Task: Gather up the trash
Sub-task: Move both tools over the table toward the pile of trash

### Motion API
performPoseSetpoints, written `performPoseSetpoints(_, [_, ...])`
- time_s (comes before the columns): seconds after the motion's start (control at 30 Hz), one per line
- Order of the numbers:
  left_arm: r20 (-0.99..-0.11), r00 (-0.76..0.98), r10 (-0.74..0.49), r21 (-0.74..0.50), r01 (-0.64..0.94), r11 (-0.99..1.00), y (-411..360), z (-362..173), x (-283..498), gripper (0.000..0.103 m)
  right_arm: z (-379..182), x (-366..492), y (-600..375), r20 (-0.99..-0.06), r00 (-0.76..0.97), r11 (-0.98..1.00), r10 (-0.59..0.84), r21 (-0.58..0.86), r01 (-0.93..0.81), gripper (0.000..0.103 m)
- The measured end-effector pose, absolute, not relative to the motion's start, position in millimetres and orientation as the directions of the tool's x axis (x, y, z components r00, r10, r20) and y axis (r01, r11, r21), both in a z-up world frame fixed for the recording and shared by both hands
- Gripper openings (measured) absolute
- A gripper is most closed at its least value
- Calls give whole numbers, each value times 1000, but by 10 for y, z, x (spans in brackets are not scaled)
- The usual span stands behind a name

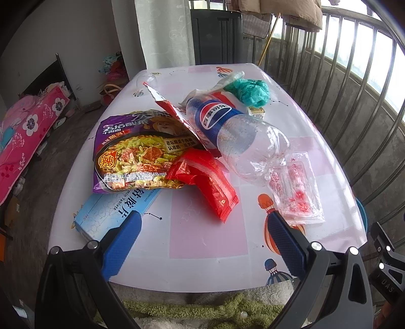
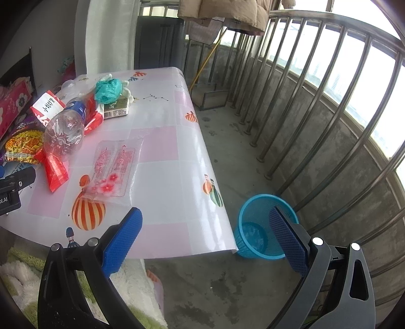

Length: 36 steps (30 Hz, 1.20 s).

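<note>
Plastic: one bottle [image 1: 238,136]; two red wrappers [image 1: 207,179]

A metal railing [image 2: 316,96] curves along the balcony, with a quilt [image 2: 233,15] hung over its top. A dark cabinet [image 1: 217,35] stands beside a white curtain [image 1: 162,33]. A pink floral bed [image 1: 27,131] lies left.

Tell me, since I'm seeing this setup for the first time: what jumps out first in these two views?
A heap of bright trash crowds the table: a purple noodle packet, a red wrapper in front of it, and an empty Pepsi bottle lying on its side. Off the table's right edge, a blue wastebasket stands on the concrete floor by the railing. Both the left gripper and the right gripper are open, holding nothing.
</note>
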<state>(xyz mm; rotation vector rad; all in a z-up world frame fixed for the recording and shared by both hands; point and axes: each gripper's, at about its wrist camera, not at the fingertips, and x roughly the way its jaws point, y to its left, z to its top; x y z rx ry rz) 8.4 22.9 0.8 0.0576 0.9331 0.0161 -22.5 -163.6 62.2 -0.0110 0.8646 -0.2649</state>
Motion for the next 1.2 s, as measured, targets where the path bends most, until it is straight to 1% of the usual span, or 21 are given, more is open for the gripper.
performPoseSetpoints(0.47, [-797,599,73,58,-44,997,496,25,222,97,698,83,-1306,-744,641,982,-190,-129,141,95])
performPoseSetpoints(0.9, [-799,591,111,53,-114,992,801,21,346,97,811,419,-939,-726,682,996,-89,-65,62,95])
performPoseSetpoints(1.2, [-801,583,133,48,-159,986,1011,13,369,97,882,560,-744,-711,702,999,-47,-39,28,95])
